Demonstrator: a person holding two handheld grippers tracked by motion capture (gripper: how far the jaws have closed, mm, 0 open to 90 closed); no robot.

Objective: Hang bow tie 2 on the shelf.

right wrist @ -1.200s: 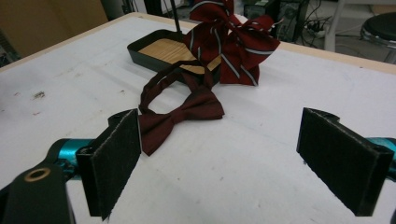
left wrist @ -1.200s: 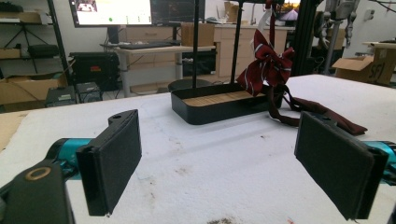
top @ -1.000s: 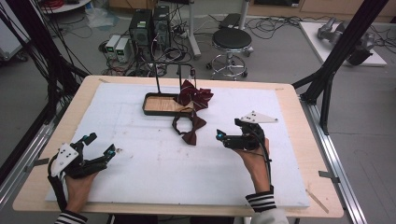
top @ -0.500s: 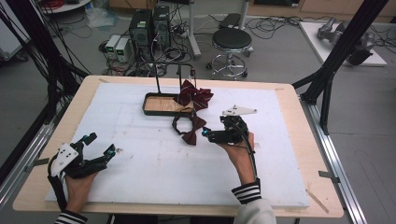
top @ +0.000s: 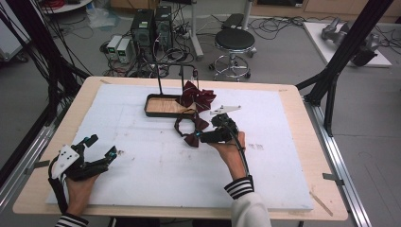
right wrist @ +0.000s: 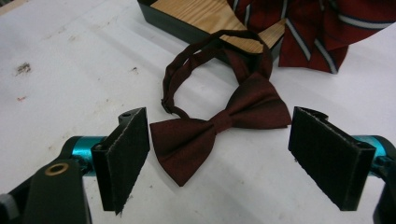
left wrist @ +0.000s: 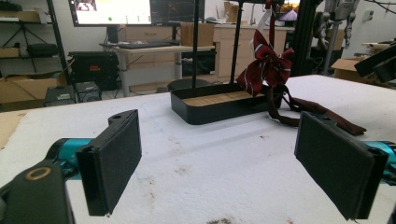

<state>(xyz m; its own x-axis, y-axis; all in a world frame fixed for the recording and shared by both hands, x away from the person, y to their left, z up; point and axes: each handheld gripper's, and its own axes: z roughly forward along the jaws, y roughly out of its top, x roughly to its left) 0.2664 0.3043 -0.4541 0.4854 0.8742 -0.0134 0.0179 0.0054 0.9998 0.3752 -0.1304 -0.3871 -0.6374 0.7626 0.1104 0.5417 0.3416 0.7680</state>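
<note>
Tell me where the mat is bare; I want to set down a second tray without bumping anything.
Free: the mat right of the right tongs, and the middle stretch between the left tongs and the plain bow tie. Crowded: the far centre, where tray, striped bow and plain bow tie cluster.

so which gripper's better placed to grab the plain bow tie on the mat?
Right. The right gripper has open jaws flanking the plain bow tie, not yet touching. The left gripper sits open far off.
</note>
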